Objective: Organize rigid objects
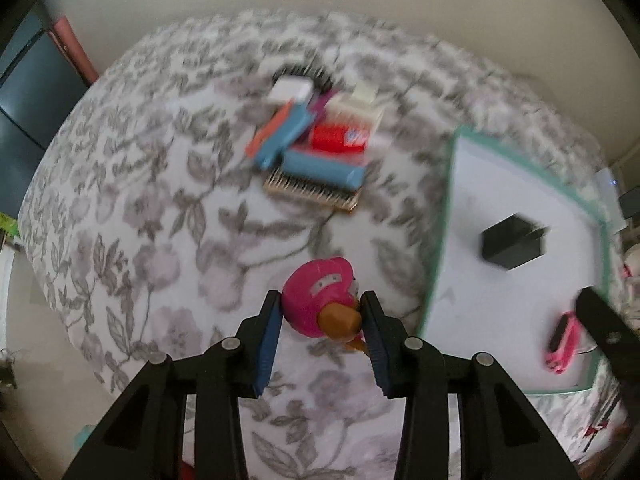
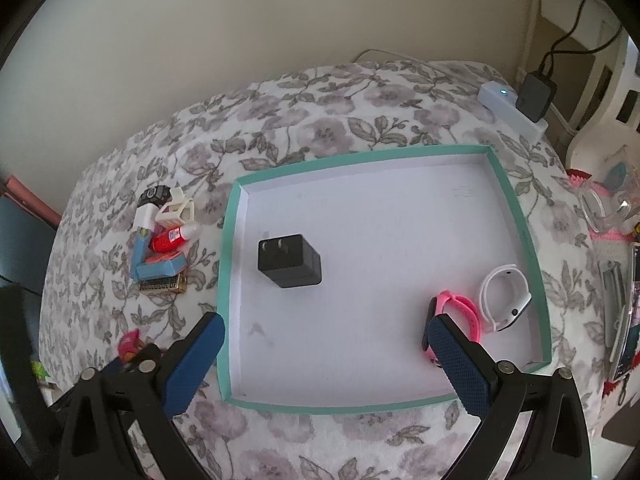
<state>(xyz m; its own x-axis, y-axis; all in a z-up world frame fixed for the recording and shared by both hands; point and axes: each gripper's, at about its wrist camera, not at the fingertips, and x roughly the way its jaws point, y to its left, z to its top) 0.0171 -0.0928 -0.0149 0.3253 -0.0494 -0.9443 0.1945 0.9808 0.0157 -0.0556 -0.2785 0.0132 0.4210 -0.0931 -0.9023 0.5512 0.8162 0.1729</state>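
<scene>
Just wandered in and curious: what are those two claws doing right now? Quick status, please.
Left gripper shut on pink toy figure. Right gripper open, empty, over teal-rimmed tray. Charger and two watches already in tray. Nothing blocking.

The whole left wrist view is smeared by motion blur, so the print on the red bottle [image 1: 338, 139] in the pile cannot be read; the right gripper [image 1: 600, 320] shows there only as 1 dark finger at the edge, covering part of the pink watch band [image 1: 562, 340]; in the right wrist view the pink toy [image 2: 130, 344] is half hidden behind the left gripper's frame.
</scene>
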